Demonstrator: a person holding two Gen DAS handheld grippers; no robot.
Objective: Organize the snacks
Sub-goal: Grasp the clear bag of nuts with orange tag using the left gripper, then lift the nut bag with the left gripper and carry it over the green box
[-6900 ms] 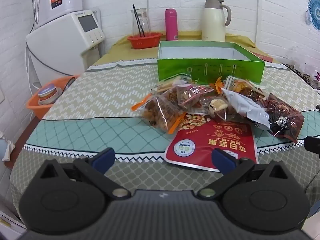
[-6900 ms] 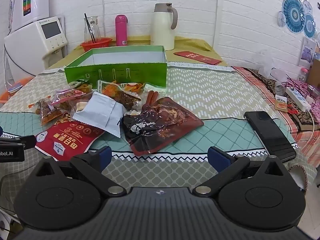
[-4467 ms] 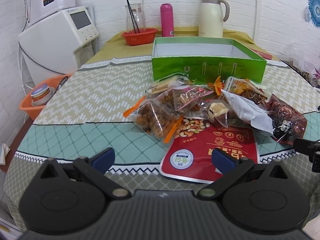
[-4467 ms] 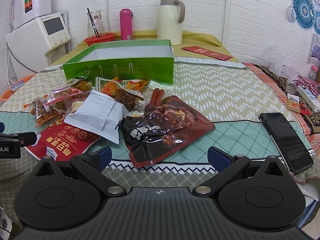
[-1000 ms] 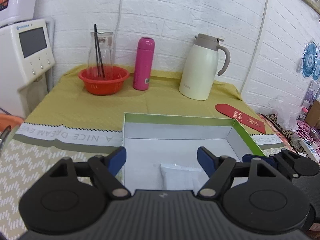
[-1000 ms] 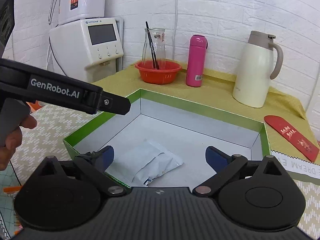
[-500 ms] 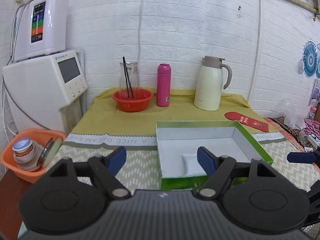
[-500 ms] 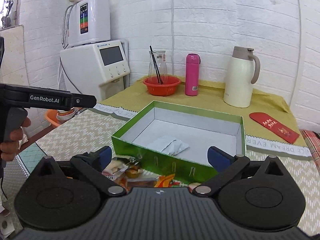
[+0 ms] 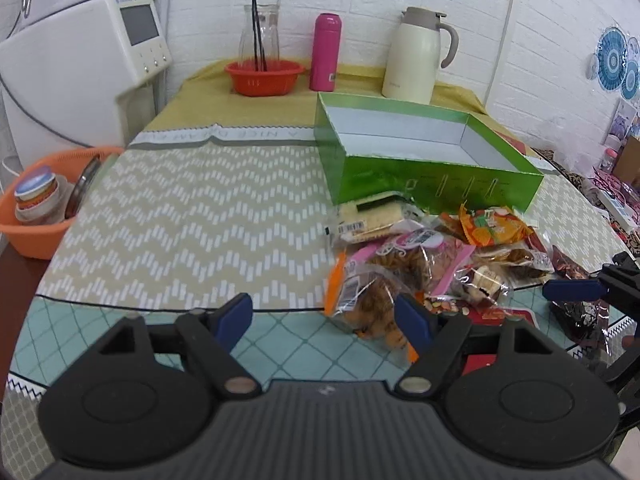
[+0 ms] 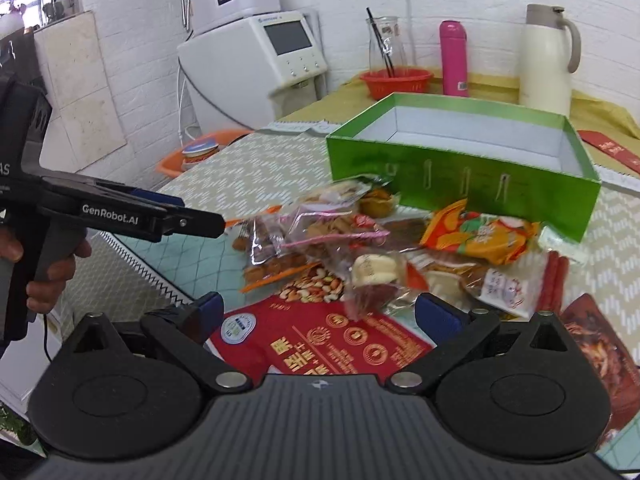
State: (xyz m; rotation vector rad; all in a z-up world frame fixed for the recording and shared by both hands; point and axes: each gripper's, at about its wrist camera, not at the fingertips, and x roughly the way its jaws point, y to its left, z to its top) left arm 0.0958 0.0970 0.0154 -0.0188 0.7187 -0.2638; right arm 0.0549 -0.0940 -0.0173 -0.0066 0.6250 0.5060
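Both the left gripper (image 9: 326, 316) and right gripper (image 10: 316, 312) hang wide apart and empty at lower frame over the snack packets (image 10: 360, 248), probably choosing one for the green box (image 10: 460, 160).

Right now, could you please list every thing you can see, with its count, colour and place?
gift box: 1, green with white inside, open, behind the snacks
snack packets: a pile, count unclear, mixed colours, on the tablecloth
nut pouch: 1, red, front of the pile
thermal jug: 1, cream, back table
bottle: 1, pink, left of the jug
bowl: 1, red, glass carafe inside
basket: 1, orange, far left
water dispenser: 1, white, left
left gripper: jaws open
right gripper: jaws open
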